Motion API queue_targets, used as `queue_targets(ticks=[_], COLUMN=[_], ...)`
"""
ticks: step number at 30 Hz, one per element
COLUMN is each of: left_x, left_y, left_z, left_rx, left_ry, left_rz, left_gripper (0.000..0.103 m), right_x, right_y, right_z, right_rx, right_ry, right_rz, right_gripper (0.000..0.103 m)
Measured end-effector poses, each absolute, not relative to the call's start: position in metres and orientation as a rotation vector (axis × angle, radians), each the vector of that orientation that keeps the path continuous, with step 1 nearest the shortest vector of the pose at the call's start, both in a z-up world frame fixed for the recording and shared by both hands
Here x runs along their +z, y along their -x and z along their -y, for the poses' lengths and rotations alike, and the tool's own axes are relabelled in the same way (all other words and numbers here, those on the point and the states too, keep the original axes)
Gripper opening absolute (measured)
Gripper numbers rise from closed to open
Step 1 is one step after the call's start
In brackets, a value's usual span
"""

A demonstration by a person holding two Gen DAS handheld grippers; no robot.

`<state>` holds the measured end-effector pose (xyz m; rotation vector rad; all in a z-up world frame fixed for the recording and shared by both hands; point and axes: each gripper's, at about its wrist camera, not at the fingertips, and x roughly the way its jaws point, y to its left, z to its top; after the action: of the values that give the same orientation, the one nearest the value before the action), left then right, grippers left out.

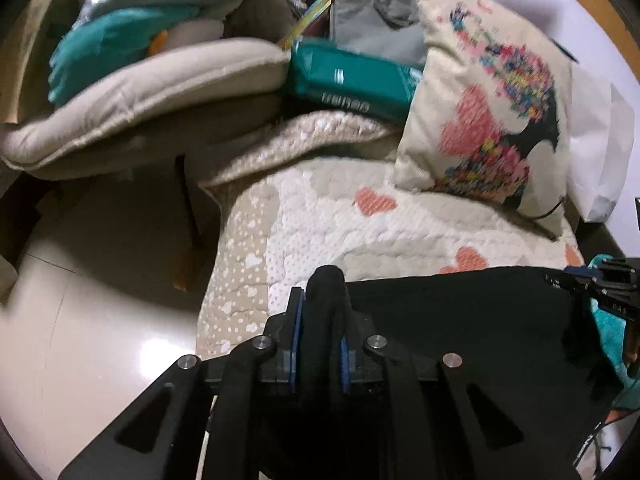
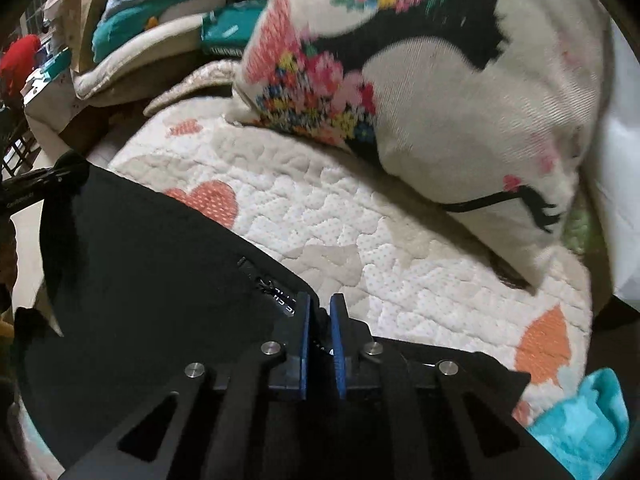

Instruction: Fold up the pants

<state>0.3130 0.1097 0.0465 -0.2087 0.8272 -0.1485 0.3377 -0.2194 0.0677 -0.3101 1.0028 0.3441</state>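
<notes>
Writing: white lettering on the teal package (image 1: 352, 80) is too blurred to read; a small white label on the black pants (image 2: 160, 264) near the right gripper (image 2: 320, 312) is likewise illegible. Left gripper (image 1: 322, 312): jaws closed on a bunched fold of the pants (image 1: 440, 312). Right gripper: jaws narrow, pinching the pants' edge. The pants hang spread between both grippers over a quilted heart-print bedcover (image 1: 340, 220). A floral cushion (image 1: 488, 92) leans at the rear right. Glossy floor (image 1: 100, 340) lies left of the bed.
</notes>
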Motion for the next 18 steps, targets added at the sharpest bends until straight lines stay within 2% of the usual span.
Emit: queue_targets(ticks=[10, 18], left_x=[0.106, 0.114], left_y=[-0.233, -0.146], left_z=[-0.11, -0.101], left_rx=[-0.13, -0.1], left_ry=[0.163, 0.051], left_rz=[-0.697, -0.678], left_gripper=[0.014, 0.014], right_x=[0.12, 0.101], right_y=[-0.24, -0.143], right_z=[0.224, 0.223], right_rx=[0.334, 0.39], right_ry=[0.305, 0.246], right_rz=[-0.938, -0.965], right_gripper=[0.01, 0.009])
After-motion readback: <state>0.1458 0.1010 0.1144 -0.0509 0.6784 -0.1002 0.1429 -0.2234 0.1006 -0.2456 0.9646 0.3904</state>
